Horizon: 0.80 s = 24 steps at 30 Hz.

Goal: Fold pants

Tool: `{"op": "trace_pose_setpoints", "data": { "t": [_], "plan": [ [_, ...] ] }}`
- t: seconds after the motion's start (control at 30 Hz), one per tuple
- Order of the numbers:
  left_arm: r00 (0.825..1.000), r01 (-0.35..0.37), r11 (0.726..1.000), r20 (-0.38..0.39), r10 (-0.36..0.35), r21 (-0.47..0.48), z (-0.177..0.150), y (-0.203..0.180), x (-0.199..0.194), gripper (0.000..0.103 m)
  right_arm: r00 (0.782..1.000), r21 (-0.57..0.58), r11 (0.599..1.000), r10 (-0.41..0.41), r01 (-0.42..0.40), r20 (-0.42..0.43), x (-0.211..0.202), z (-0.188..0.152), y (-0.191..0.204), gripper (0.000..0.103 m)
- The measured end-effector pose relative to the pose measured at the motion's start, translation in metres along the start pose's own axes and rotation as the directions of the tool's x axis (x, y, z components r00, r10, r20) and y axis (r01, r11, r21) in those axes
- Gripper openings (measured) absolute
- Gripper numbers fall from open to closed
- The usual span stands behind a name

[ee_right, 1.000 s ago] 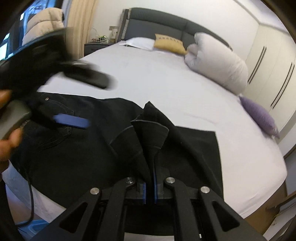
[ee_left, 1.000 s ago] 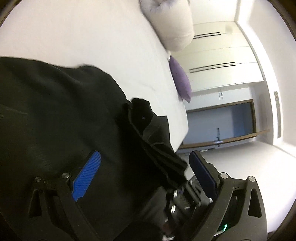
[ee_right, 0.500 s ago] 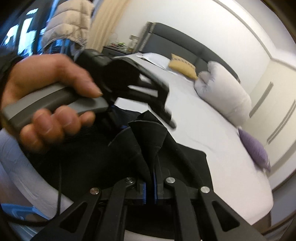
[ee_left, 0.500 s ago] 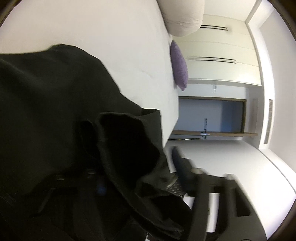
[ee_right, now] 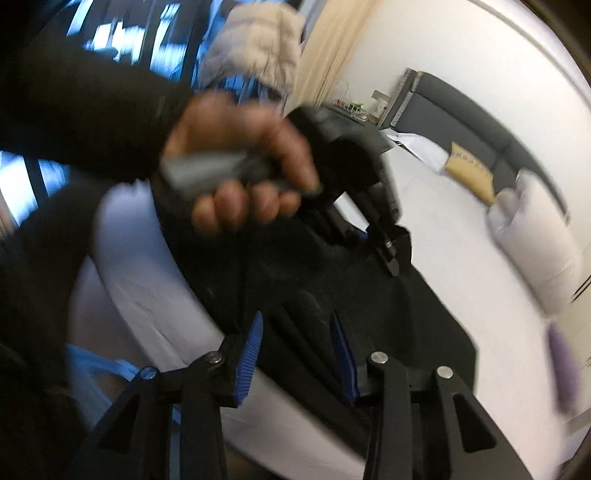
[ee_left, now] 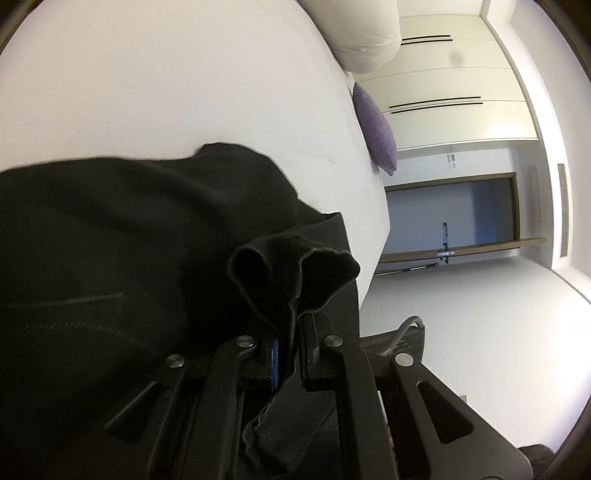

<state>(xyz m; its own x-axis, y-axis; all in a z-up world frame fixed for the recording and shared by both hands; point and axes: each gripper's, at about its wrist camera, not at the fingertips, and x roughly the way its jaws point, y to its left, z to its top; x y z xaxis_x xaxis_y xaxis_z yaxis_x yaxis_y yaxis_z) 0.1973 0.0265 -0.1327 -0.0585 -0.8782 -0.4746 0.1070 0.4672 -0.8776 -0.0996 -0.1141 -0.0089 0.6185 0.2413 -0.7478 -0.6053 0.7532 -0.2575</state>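
Black pants (ee_left: 110, 240) lie spread on the white bed (ee_left: 184, 92). In the left wrist view my left gripper (ee_left: 291, 347) is shut on a bunched fold of the pants (ee_left: 295, 269) that stands up between its pads. The right wrist view, blurred, shows a hand (ee_right: 240, 173) in a dark sleeve holding that left gripper (ee_right: 384, 251) over the pants (ee_right: 424, 317) near the bed's edge. My right gripper (ee_right: 297, 350) is opening. Its blue pads (ee_right: 251, 354) stand apart, with slack dark fabric lying between them and neither pad pressing on it.
A big white pillow (ee_left: 362, 33) and a purple cushion (ee_left: 376, 129) lie along the bed's far side, with wardrobe doors (ee_left: 443, 92) behind. The right wrist view shows a grey headboard (ee_right: 461, 107), a yellow cushion (ee_right: 469, 173) and something blue on the floor (ee_right: 96, 369).
My left gripper came in from wide open and closed on the raised fold that the right gripper was pinching. The right gripper's jaws parted off that fold and its view swung left.
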Motion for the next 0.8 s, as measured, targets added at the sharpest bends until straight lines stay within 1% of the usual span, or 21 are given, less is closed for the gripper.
{"op": "trace_pose_setpoints", "data": {
  "t": [0.03,0.07,0.17,0.2,0.23,0.3,0.33,0.43,0.5,0.53,0.57,0.6,0.63,0.7,0.8],
  "plan": [
    [1.000,-0.001,1.000,0.000,0.001,-0.001,-0.001,0.004,-0.003,0.006,1.000,0.084,0.996,-0.002,0.001,0.013,-0.003,0.003,-0.014,0.040],
    [1.000,-0.003,1.000,0.000,0.003,-0.002,-0.003,0.008,-0.004,0.006,1.000,0.142,0.990,-0.014,0.012,0.013,-0.003,0.004,-0.027,0.040],
    [1.000,-0.006,1.000,0.004,0.007,-0.007,-0.006,0.013,-0.006,0.006,0.998,0.339,0.938,-0.065,0.070,-0.025,0.010,0.005,-0.073,0.039],
    [1.000,-0.008,1.000,0.008,0.008,-0.004,-0.004,0.011,-0.001,0.006,0.997,0.370,0.926,-0.070,0.080,-0.042,0.015,0.006,-0.087,0.039],
    [1.000,-0.009,1.000,0.011,0.009,0.000,-0.004,0.011,-0.002,0.006,0.994,0.386,0.917,-0.072,0.099,-0.082,0.026,0.005,-0.094,0.038],
    [1.000,-0.018,1.000,0.019,0.017,0.011,-0.008,0.008,-0.008,0.006,0.988,0.366,0.922,-0.080,0.124,-0.132,0.040,0.000,-0.092,0.038],
    [1.000,-0.018,1.000,0.025,0.018,0.012,-0.010,0.008,-0.011,0.006,0.986,0.354,0.927,-0.076,0.124,-0.146,0.045,0.001,-0.091,0.038],
    [0.999,-0.033,0.999,0.036,0.032,0.014,-0.017,0.008,-0.013,0.006,0.988,0.343,0.936,-0.031,0.081,-0.148,0.050,-0.004,-0.084,0.038],
    [0.998,-0.043,0.999,0.036,0.043,0.004,-0.017,0.009,-0.007,0.006,0.987,0.337,0.939,-0.005,0.059,-0.160,0.061,-0.007,-0.077,0.038],
    [0.998,-0.049,0.999,0.038,0.049,-0.005,-0.018,0.014,-0.007,0.006,0.987,0.349,0.936,0.024,0.035,-0.161,0.069,-0.011,-0.075,0.038],
    [0.998,-0.053,0.998,0.040,0.054,-0.016,-0.019,0.018,-0.006,0.006,0.982,0.384,0.923,0.084,-0.012,-0.171,0.078,-0.017,-0.073,0.038],
    [0.997,-0.059,0.998,0.044,0.060,-0.020,-0.020,0.021,-0.007,0.006,0.977,0.407,0.913,0.113,-0.030,-0.182,0.084,-0.016,-0.073,0.038],
    [0.996,-0.069,0.997,0.047,0.070,-0.018,-0.022,0.022,-0.007,0.006,0.969,0.445,0.894,0.151,-0.050,-0.193,0.090,-0.022,-0.072,0.038],
    [0.994,-0.098,0.995,0.058,0.097,0.001,-0.026,0.022,-0.008,0.006,0.971,0.470,0.880,0.162,-0.063,-0.174,0.090,-0.027,-0.074,0.038],
    [0.991,-0.113,0.994,0.077,0.112,0.007,-0.030,0.023,-0.009,0.006,0.967,0.481,0.871,0.198,-0.098,-0.162,0.088,-0.029,-0.074,0.038]
  ]
}}
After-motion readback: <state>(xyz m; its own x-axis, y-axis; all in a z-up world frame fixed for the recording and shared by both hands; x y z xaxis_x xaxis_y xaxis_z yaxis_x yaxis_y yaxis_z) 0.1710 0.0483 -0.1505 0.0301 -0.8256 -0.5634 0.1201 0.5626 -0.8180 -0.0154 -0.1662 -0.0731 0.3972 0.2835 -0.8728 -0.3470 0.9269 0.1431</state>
